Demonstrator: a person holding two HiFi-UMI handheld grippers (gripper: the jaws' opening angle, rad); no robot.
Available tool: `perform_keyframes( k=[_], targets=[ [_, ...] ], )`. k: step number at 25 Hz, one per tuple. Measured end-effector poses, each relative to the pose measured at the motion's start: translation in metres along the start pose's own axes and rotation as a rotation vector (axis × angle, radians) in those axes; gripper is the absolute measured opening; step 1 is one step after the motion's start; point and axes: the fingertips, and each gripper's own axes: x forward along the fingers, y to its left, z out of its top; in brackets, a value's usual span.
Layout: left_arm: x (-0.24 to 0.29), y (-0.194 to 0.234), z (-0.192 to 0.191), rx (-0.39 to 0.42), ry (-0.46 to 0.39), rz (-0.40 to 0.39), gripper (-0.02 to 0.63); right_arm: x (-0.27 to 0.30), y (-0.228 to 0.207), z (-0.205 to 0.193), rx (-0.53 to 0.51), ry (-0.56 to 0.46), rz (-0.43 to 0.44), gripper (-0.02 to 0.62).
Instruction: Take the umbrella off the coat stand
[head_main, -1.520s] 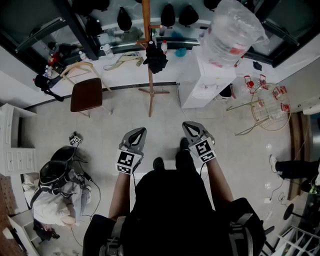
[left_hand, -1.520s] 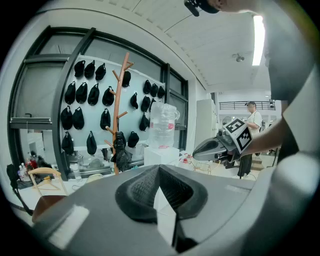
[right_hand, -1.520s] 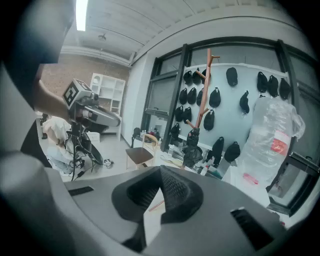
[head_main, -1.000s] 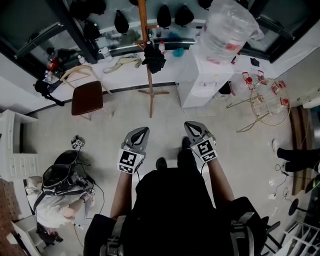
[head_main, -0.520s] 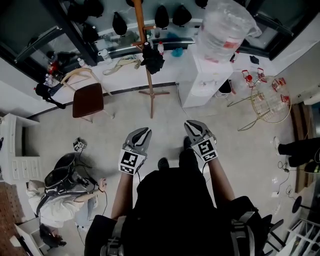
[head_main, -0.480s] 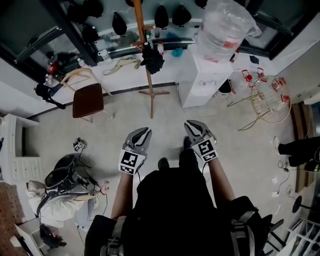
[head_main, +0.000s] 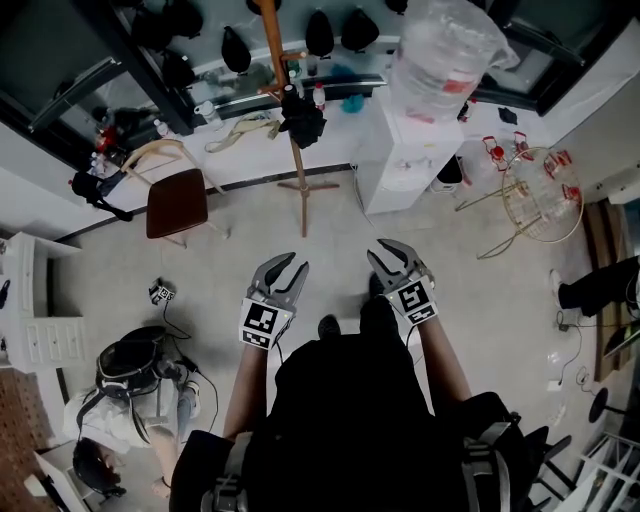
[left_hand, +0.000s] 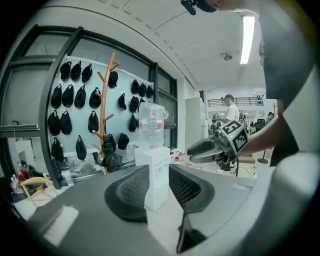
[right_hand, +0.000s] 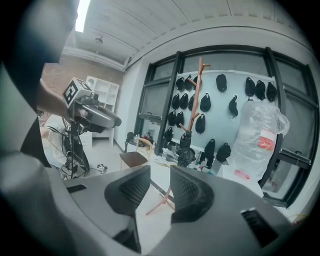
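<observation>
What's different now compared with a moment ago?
The left claw and the right claw have just been opening; their jaws now stand apart with nothing between them. Nothing was taken hold of. The hands stayed where they were, and the umbrella still hangs on the coat stand.

Black umbrella (head_main: 302, 117) on wooden coat stand (head_main: 274, 50)

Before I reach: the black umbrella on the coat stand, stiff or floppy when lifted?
Likely floppy: the umbrella hangs as a crumpled black bundle. Probably light, being compact. The thin coat stand may wobble if it snags.
</observation>
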Motion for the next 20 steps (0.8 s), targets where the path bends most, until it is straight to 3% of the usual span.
perform_keyframes(
  k=[12,20],
  targets=[
    [0.007,-0.004,0.007,0.017,0.003,0.008,0.218,-0.007,0.0,0.0,0.006,-0.025,0.041,0.255],
    [0.012,-0.009,0.009,0.017,0.009,-0.003,0.259,-0.006,-0.004,-0.007,0.011,-0.014,0.048,0.273]
  ],
)
